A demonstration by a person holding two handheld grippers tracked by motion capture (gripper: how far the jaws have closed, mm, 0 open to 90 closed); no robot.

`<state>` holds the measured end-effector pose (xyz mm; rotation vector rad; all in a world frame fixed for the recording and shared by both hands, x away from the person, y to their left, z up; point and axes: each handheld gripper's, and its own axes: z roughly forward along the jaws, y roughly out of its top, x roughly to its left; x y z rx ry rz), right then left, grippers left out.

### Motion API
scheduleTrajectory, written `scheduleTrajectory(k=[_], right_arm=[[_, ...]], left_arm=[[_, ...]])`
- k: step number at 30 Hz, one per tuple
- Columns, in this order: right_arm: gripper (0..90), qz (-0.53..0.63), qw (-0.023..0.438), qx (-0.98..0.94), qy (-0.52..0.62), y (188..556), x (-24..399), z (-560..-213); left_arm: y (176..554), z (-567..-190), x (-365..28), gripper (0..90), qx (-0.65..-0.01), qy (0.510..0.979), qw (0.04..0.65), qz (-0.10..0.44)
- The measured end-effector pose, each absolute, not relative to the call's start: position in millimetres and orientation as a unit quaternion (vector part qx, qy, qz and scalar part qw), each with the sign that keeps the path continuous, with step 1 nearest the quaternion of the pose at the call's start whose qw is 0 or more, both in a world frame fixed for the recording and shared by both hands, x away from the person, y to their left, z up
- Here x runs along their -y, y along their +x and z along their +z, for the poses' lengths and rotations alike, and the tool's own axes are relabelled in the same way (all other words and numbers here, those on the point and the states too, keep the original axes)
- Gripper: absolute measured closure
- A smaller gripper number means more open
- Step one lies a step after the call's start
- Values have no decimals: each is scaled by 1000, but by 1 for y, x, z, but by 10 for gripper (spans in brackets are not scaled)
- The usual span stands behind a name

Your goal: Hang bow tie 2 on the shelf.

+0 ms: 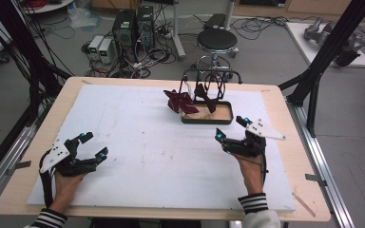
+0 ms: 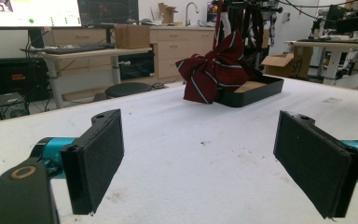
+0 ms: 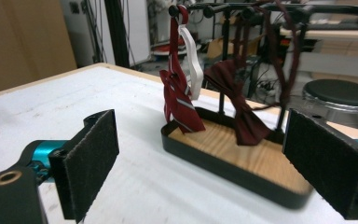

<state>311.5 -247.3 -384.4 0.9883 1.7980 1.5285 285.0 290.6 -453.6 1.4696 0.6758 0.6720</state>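
1. Two tools, left tool [image 1: 93, 145] and right tool [image 1: 230, 127], stand with jaws apart, empty.
2. Striped bow tie [image 1: 179, 101] hangs on the rack [image 1: 211, 72] near the table's far edge; I risk snagging it and tipping the tray [image 1: 207, 118].

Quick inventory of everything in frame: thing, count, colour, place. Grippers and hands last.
Striped bow tie: 1, dark red with pale stripes, hanging from rack's left end, over tray's left edge.
Plain bow tie: 1, dark red, hanging at rack's middle.
Black metal hanging rack: 1, black, standing on tray.
Wood-floored black tray: 1, table's far centre-right.
White foam mat: 1, covering tabletop.
Wooden table: 1, light wood.
Black round stool: 1, floor behind table.
Computer towers: 2, black, floor at back.
Left gripper: open, near-left on mat.
Right gripper: open, just right of tray.
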Motion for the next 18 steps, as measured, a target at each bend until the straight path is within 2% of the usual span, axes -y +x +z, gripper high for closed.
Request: scheduleTrajectory(k=[10,12,18], right_arm=[[99,584,310,-654,368,271,256,-425],[99,587,326,-645,365,265,257,-432],[99,589,340,-635,367,258,259,-448]], left_arm=[[282,-453,-290,165,-296,643,639,299],[281,-454,-290,165,-295,643,639,301],[279,-454,-290,165,-295,639,640,308]])
